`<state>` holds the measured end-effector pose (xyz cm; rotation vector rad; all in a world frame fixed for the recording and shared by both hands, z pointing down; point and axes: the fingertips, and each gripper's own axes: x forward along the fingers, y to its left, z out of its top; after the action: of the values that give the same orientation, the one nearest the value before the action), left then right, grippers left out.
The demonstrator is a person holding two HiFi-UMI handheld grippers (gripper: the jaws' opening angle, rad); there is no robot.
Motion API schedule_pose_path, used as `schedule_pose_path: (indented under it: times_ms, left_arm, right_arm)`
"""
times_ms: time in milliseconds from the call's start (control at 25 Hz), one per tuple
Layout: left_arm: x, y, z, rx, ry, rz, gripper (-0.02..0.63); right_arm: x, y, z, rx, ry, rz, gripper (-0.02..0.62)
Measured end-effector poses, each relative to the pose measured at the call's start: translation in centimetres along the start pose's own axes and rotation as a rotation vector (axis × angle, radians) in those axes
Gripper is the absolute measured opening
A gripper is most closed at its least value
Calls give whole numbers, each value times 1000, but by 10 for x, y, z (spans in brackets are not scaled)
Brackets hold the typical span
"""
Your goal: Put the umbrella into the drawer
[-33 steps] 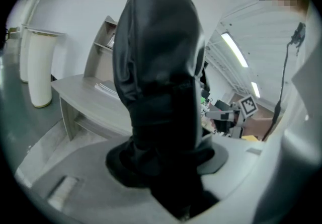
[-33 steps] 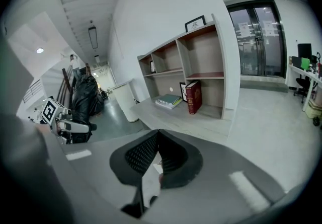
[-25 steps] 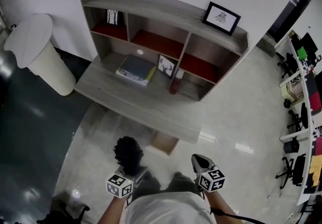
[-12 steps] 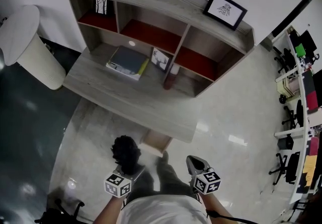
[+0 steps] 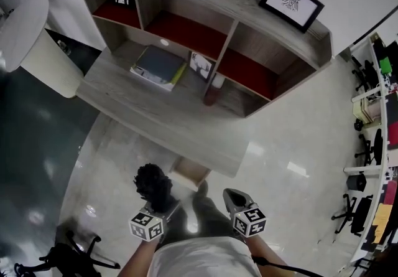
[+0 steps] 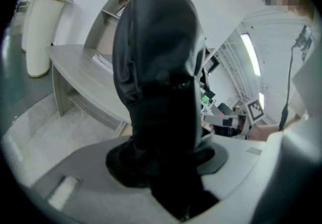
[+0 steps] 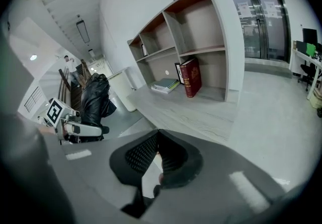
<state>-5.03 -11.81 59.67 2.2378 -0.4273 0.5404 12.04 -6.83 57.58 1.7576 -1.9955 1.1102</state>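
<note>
Black umbrella (image 6: 156, 67) upright between the left tongs (image 6: 162, 165)

the umbrella (image 6: 156, 67) is black cloth with a faint sheen, creased and bunched. the desk (image 5: 155, 117) looks like pale grey wood, matt, with the grain showing. the floor (image 5: 280, 164) is pale, polished and glossy, mirroring the lights. the right gripper (image 7: 157, 133) is smooth matt grey plastic, and its black pads (image 7: 138, 155) carry a fine dotted texture.
</note>
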Motion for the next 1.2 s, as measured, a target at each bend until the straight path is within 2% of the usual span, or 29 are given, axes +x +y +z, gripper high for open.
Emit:
schedule_pose_path:
  times_ms: [320,600,920,1200]
  left_arm:
    - [34,6,-1,-62,-26,56,207]
    - [53,19,-24,-99,-13,97,207]
    - [68,36,-50,-148,14,106,209]
    - [83,61,-73,-174,39,106,209]
  right_arm:
    - [24,-24,-6,0,79,84,5]
    - [53,-29,-26,-30,153,144,5]
    - [93,-17,-47,-81,208,217,5]
    - [118,-19,-68,-92,240,230,5]
